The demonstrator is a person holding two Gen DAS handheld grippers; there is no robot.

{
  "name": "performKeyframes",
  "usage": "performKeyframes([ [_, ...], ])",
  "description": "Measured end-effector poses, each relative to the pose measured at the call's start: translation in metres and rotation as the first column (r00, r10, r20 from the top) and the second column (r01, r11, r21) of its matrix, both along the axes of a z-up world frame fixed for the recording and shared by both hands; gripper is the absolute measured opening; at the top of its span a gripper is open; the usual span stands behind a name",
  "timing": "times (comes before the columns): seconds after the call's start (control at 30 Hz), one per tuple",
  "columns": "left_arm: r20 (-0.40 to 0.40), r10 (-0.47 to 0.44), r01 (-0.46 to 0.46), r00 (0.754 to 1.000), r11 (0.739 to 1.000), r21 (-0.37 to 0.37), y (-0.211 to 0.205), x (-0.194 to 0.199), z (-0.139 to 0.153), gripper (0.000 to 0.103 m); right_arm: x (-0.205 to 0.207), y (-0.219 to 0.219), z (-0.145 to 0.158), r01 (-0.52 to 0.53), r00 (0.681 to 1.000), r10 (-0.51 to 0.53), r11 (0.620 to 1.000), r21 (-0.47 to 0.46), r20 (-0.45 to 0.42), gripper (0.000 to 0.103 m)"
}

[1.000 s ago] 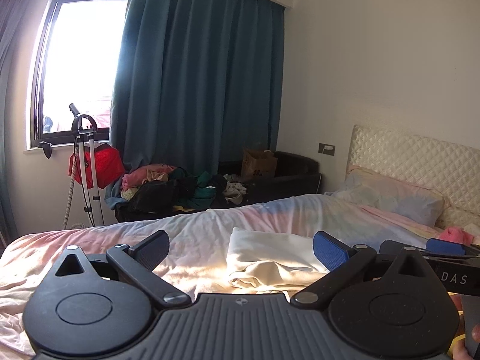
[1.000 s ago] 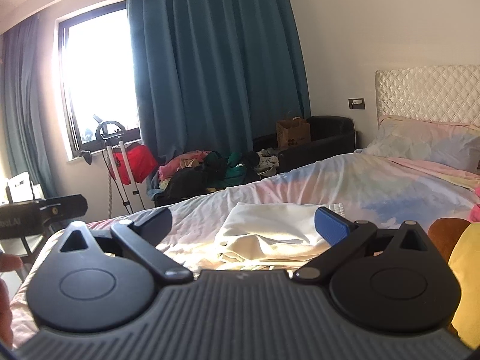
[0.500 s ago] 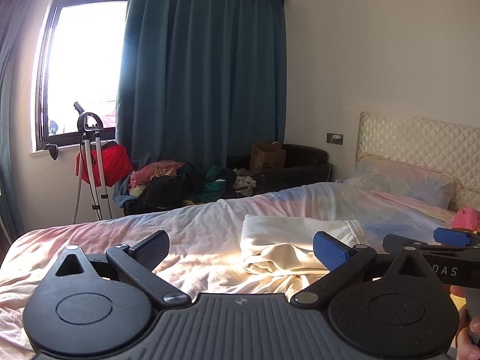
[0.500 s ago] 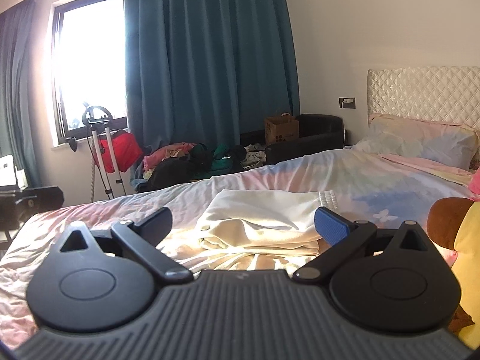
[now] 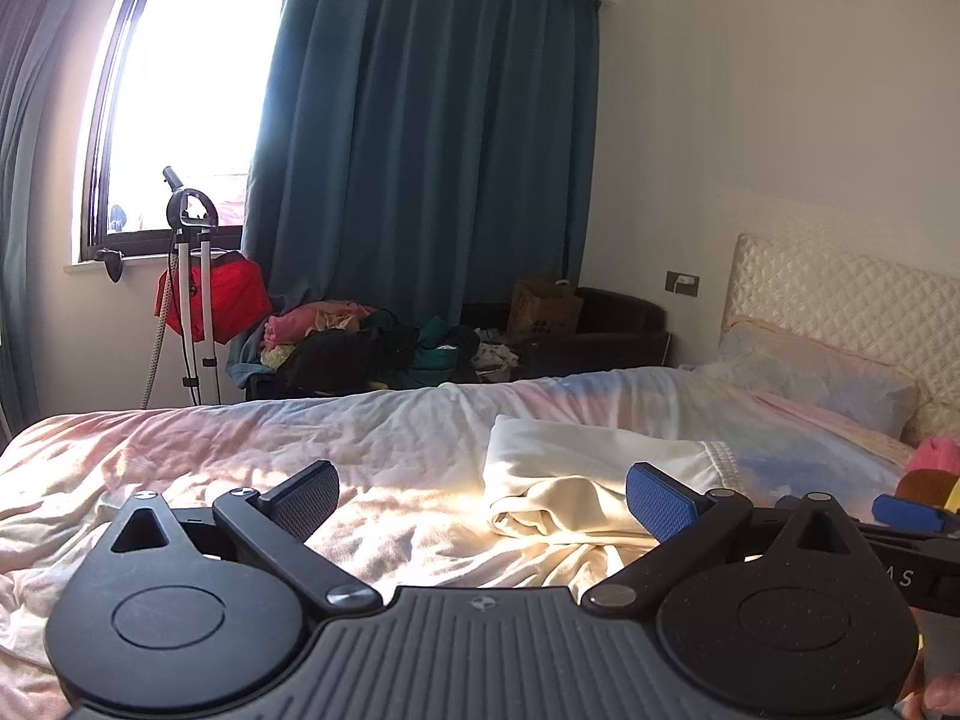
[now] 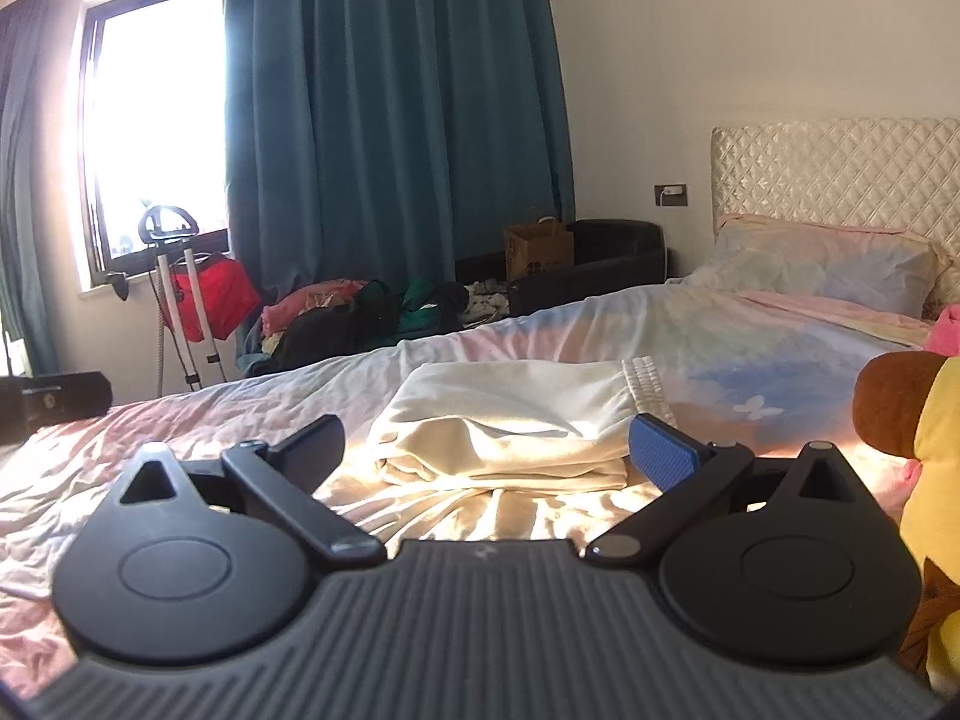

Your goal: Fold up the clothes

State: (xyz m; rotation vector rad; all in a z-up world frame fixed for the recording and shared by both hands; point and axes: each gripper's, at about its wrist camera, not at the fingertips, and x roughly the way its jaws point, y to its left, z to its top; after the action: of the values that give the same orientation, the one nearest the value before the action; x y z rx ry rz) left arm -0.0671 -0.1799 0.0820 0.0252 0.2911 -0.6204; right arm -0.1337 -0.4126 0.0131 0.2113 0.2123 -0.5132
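The cream garment lies folded on the bed, a little past both grippers and touching neither. In the right wrist view it sits at the center of the frame, straight ahead and framed by the spread fingers of the right gripper, whose jaws stand wide apart and hold nothing. In the left wrist view the same garment is right of center, so it lies ahead and off to the right of the left gripper, which is also wide apart and holding nothing. The right gripper's blue fingertip shows at the right edge of that view.

The garment's long axis runs across the frame, left to right, with the ribbed waistband at the right end and the stacked fold edges facing the cameras. It looks like 1 piece already folded into several layers.

By my reading the right gripper is the nearer and better lined up; the left would need to swing right to reach the left end. A plush toy sits close at the right edge, and a heap of unfolded clothes lies beyond the bed, under the curtain.
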Motion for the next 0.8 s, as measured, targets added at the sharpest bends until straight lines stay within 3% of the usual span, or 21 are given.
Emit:
performKeyframes([
  [0.8,0.008,0.034,-0.034,0.999,0.999,0.02,0.002,0.002,-0.004,0.103,0.018,0.007,-0.006,-0.022,0.998,0.022,1.0,-0.013,-0.052,0.103],
])
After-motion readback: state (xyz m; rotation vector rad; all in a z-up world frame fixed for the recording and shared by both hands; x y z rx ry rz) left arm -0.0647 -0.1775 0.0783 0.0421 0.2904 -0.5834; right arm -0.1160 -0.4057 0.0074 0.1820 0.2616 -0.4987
